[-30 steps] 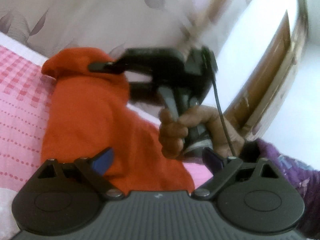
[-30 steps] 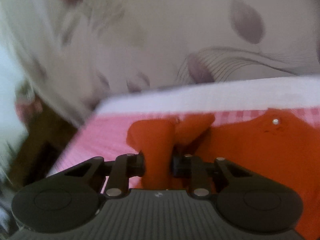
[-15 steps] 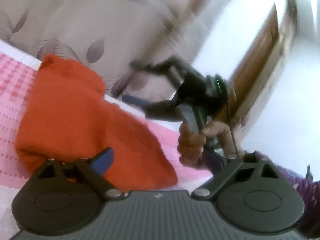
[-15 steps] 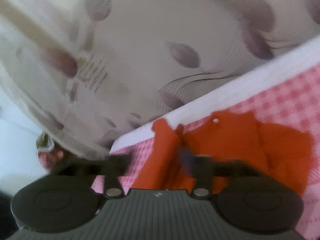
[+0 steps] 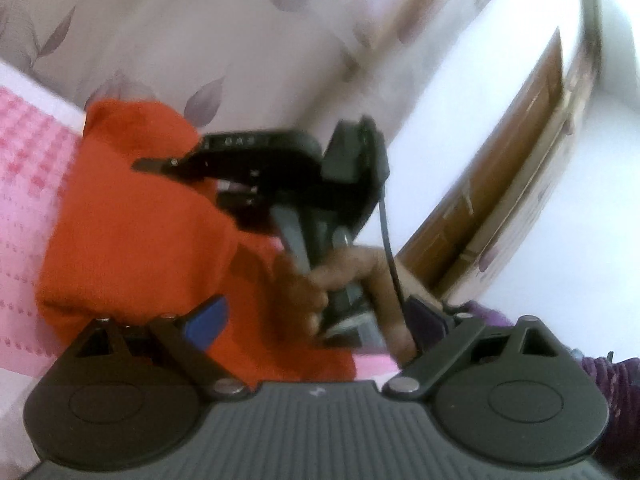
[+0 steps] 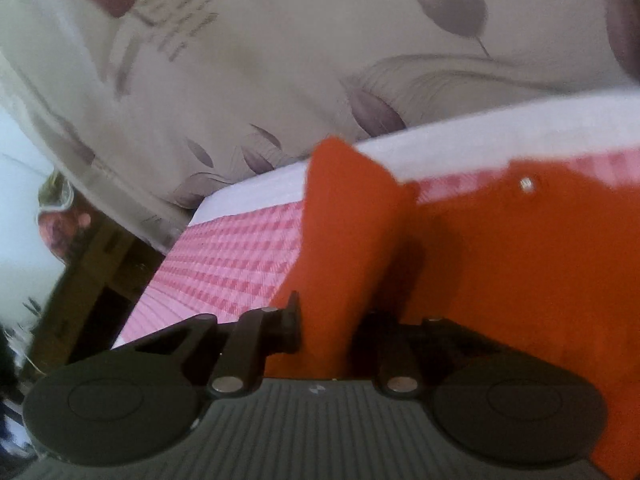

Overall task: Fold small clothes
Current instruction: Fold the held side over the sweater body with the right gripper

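Note:
An orange knitted garment lies on a pink checked bed cover. My left gripper is open and empty, with its blue-padded fingers spread just above the garment's near edge. My right gripper is shut on a raised fold of the orange garment and holds it up off the bed. The right gripper also shows in the left wrist view, held by a hand and reaching over the garment. A small white button sits on the flat part.
A leaf-patterned curtain hangs behind the bed. A white sheet edge borders the pink cover. A wooden door frame stands at the right in the left wrist view. Dark furniture lies past the bed's left edge.
My right gripper opened briefly half a second ago and has shut again on a fold of the orange garment, lifting it. My left gripper stayed open near the garment's edge.

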`<state>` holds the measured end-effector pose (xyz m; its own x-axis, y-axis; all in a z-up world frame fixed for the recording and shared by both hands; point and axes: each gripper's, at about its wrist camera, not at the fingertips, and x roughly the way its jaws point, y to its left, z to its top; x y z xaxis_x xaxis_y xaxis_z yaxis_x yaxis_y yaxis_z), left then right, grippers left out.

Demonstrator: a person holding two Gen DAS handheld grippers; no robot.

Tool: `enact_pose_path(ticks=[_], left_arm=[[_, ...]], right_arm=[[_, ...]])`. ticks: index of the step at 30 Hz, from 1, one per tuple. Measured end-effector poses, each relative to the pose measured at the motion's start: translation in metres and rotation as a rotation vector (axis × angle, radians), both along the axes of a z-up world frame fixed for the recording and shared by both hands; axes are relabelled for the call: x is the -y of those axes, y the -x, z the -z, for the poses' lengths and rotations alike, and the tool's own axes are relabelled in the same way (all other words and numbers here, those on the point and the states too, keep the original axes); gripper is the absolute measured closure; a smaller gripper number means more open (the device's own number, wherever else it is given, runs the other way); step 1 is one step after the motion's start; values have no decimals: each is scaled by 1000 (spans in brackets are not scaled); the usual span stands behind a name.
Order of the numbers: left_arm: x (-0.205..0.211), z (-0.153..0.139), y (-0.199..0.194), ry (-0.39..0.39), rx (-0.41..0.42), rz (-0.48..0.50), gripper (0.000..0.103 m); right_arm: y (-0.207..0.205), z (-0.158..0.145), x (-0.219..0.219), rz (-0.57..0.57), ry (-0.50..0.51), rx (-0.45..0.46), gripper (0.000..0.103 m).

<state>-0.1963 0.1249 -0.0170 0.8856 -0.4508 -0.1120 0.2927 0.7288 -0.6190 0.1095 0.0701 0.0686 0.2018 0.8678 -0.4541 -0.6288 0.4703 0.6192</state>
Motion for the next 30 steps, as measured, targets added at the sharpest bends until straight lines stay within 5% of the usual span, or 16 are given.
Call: enact_pose_path(ticks=[6, 12, 18, 21, 24, 28, 30], left_arm=[[-3, -17, 20, 31, 83, -69, 7], [-8, -27, 12, 67, 64, -76, 5], [10, -36, -16, -9, 53, -46, 5], [21, -34, -25, -26, 49, -18, 5], [30, -27, -35, -66, 23, 5, 5], [35, -16, -39, -116, -31, 35, 5], [32, -16, -35, -100, -29, 40, 5]], right_arm=[[5, -18, 58, 65, -91, 9, 84], [-8, -26, 129, 158, -74, 31, 84], [-25, -9, 166, 173, -18, -8, 85], [-25, 9, 162, 155, 92, 1, 85], [-27, 21, 169, 161, 51, -16, 82], [-21, 25, 197, 230, -126, -73, 37], [1, 22, 216, 258, -183, -56, 31]])
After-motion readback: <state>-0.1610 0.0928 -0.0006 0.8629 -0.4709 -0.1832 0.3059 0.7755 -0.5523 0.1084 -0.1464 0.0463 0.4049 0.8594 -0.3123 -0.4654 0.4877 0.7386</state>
